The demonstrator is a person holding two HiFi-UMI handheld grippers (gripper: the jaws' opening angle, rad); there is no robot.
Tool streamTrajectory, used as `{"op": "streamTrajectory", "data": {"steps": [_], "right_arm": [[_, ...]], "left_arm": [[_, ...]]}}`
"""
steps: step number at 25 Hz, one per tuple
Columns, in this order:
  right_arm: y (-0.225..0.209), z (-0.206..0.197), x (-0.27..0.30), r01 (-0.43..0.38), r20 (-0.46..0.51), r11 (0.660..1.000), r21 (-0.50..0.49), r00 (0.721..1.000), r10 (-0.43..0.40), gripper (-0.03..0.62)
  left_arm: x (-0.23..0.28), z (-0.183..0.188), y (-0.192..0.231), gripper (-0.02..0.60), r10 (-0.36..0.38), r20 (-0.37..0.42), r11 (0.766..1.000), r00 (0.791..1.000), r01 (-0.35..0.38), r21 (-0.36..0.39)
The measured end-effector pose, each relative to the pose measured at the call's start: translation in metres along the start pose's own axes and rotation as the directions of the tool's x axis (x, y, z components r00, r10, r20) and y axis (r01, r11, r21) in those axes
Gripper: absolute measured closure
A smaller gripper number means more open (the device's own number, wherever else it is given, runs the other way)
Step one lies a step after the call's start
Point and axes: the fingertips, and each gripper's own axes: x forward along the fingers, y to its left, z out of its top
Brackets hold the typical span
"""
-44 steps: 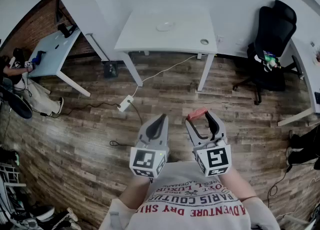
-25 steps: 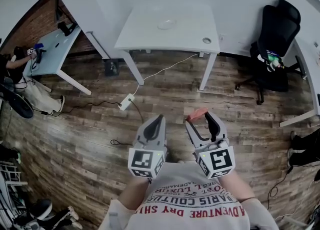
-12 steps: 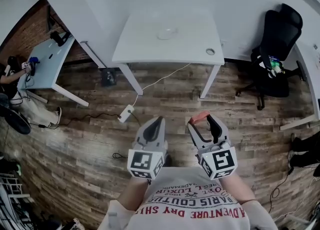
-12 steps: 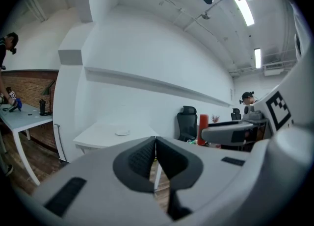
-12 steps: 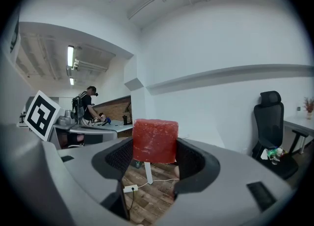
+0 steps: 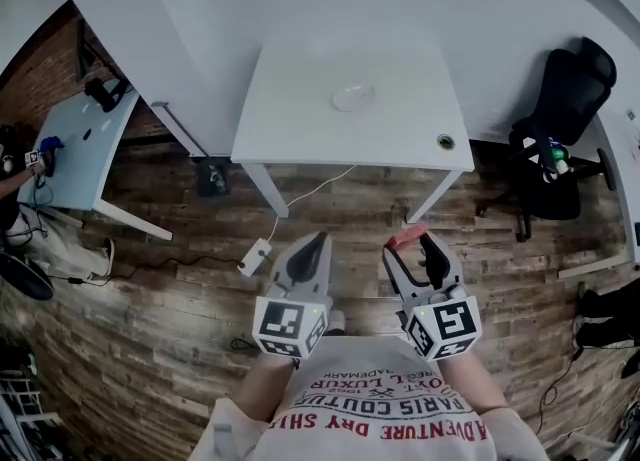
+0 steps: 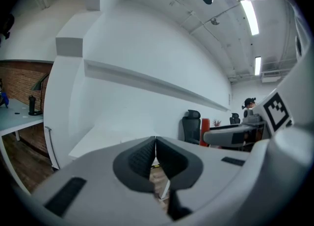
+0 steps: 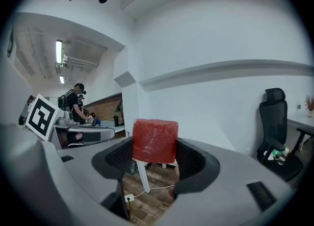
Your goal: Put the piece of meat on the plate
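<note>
White table (image 6: 300, 119), upper centre, bears the plate (image 6: 353, 97). My left gripper (image 6: 317, 242) is pressed together, empty. My right gripper (image 6: 411, 243), lower right, pinches the piece of meat (image 8: 155, 140) at its tips; slackening could drop it floorward.

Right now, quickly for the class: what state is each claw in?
Left claw: closed, nothing in it.
Right claw: closed on the piece of meat.

office | white desks (image 6: 300, 99) | swivel chair (image 6: 565, 89) | wood-plank floor (image 6: 150, 299)
</note>
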Motion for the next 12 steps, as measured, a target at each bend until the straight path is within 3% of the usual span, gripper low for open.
{"op": "streamTrajectory", "data": {"steps": [5, 12], "right_arm": [[0.007, 0.010, 0.054, 0.003, -0.008, 1.000, 0.024, 1.000, -0.003, 0.316], [-0.013, 0.007, 0.100, -0.009, -0.037, 0.999, 0.054, 0.999, 0.011, 0.316]], "left_arm": [[0.022, 0.011, 0.054, 0.575, 0.008, -0.002, 1.000, 1.000, -0.008, -0.004], [0.056, 0.002, 0.077, 0.575, 0.003, -0.031, 1.000, 1.000, -0.004, -0.029]]}}
